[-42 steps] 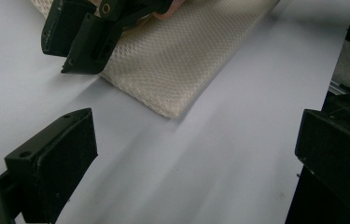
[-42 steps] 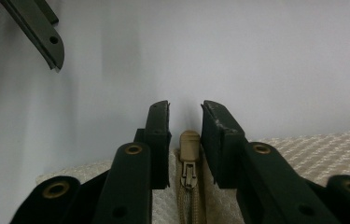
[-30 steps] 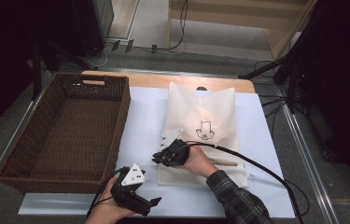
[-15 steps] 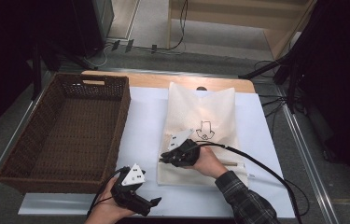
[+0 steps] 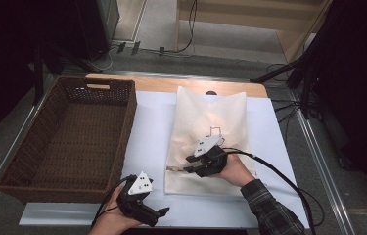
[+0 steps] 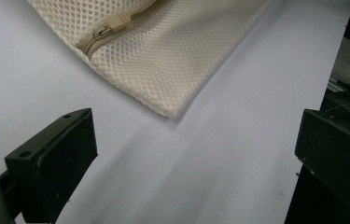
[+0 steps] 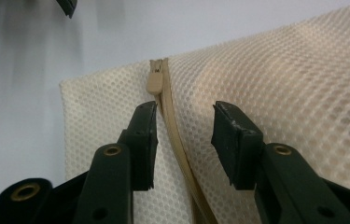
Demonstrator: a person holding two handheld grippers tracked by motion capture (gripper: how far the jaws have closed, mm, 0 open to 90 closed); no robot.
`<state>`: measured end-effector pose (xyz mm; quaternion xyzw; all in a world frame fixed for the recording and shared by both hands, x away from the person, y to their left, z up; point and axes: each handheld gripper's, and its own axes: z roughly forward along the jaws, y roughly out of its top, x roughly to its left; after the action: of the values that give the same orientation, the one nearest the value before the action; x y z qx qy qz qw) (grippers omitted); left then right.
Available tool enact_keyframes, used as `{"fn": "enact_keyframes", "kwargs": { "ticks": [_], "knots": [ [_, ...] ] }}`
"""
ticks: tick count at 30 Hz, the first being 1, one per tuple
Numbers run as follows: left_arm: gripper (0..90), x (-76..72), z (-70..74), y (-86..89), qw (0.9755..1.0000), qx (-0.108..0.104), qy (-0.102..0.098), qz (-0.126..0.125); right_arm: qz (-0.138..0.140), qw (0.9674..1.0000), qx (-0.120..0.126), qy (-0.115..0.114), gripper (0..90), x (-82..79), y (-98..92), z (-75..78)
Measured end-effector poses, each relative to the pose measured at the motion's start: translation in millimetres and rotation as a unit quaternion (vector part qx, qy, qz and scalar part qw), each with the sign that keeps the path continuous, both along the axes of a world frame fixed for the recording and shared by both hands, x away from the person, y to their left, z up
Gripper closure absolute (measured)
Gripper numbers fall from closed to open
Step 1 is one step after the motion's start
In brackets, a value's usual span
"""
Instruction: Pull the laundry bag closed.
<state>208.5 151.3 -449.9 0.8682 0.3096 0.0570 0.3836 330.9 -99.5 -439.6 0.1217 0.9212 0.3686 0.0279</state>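
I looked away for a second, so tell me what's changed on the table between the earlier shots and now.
The right tongs slid rightward along the mesh bag, away from its zipper pull, and their jaws have just been opening, now straddling the zipper without pinching it. The left tongs stayed open near the table's front edge; the wicker basket and bag kept their places.

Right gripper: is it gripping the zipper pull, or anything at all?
Nothing. The right gripper has just been opening; its jaws straddle the zipper of the mesh bag without pressing it.
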Motion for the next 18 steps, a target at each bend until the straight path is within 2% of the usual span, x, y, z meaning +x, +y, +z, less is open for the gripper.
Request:
{"fn": "enact_keyframes", "kwargs": {
  "ticks": [5, 12, 14, 18],
  "knots": [
    [0.0, 0.1, -0.3, -1.5, 1.0, 0.004, 0.002, -0.003, 0.005, 0.9999, -0.009, 0.009, 58.3, 2.8, 0.9, -11.3],
    [0.0, 0.3, -1.2, -1.2, 1.0, 0.001, 0.004, -0.003, 0.017, 0.9994, -0.031, 0.0, 55.7, 3.0, 8.1, -26.6],
    [0.0, 0.4, -1.5, -1.3, 1.0, 0.001, 0.004, -0.003, 0.018, 0.9995, -0.027, 0.003, 55.9, 3.5, 7.4, -27.5],
    [0.0, 1.0, -2.2, -1.9, 1.0, 0.002, 0.005, -0.002, 0.021, 0.9995, -0.025, -0.006, 56.8, 1.8, 6.8, -28.9]
  ]
}}
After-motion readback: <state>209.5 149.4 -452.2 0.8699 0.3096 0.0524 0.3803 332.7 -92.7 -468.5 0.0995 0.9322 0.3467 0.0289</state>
